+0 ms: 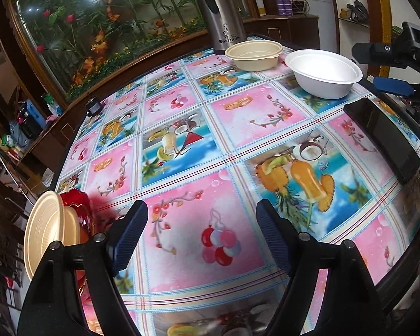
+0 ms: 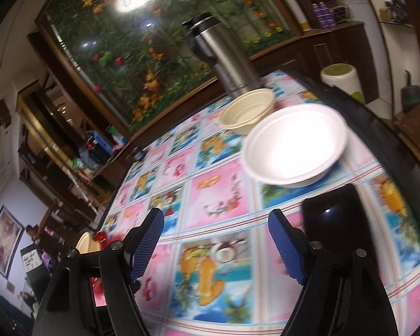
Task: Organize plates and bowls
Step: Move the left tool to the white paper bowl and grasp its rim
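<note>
A white bowl (image 1: 322,85) (image 2: 294,145) sits empty at the table's far right. Just behind it is a beige bowl (image 1: 253,54) (image 2: 247,110). A beige plate (image 1: 46,229) (image 2: 84,242) stands on edge in a red holder (image 1: 75,201) at the near left corner. My left gripper (image 1: 201,215) hovers open over the patterned tablecloth (image 1: 238,117), to the right of the plate, with nothing between its fingers. My right gripper (image 2: 217,221) is also open and empty, short of the white bowl; its blue pad (image 1: 392,85) shows in the left wrist view beside that bowl.
A tall steel flask (image 1: 218,14) (image 2: 229,64) stands behind the beige bowl. A black phone (image 1: 383,137) (image 2: 333,215) lies near the table's right edge. A white canister (image 2: 341,79) sits beyond that edge. Wooden cabinets and a glass-fronted plant display line the far side.
</note>
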Tool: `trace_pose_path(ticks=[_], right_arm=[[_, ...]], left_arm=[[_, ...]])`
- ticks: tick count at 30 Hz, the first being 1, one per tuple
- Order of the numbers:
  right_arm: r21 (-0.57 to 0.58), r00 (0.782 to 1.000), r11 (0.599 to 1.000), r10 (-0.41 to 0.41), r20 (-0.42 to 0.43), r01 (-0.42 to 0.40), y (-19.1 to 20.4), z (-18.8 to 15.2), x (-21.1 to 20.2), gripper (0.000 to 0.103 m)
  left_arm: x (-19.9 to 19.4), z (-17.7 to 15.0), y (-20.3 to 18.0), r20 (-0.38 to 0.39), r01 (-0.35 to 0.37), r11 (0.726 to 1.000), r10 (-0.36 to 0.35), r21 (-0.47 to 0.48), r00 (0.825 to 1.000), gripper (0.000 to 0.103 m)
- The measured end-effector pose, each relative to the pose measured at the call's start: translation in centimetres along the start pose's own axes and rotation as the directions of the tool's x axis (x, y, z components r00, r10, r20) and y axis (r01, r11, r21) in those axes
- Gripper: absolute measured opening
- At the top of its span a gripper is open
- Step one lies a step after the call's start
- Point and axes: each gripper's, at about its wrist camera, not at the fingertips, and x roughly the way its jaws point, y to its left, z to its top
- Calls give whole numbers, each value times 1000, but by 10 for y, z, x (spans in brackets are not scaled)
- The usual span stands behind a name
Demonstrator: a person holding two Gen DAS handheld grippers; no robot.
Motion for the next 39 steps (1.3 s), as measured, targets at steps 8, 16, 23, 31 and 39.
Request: trace_pose_path(ticks=[8, 16, 23, 31, 39], right_arm=[[118, 995, 992, -62, 73, 53, -56, 24, -22, 80], [210, 992, 975, -96, 88, 75, -100, 33, -30, 61], [256, 994, 963, -99, 53, 82, -119, 58, -9, 54], [267, 994, 959, -106, 22, 96, -128, 72, 19, 37], [258, 994, 960, -108, -18, 109, -131, 72, 41, 26]], left_arm=[[6, 33, -2, -20, 141, 989, -141, -36, 990, 80], [26, 89, -18, -69, 270, 961, -274, -64, 959, 80], [61, 145, -42, -121, 370, 921, -384, -123, 915, 79], [108, 183, -61, -149, 395, 896, -428, -205, 892, 59], [134, 192, -75, -159, 427, 874, -468, -234, 869, 39]])
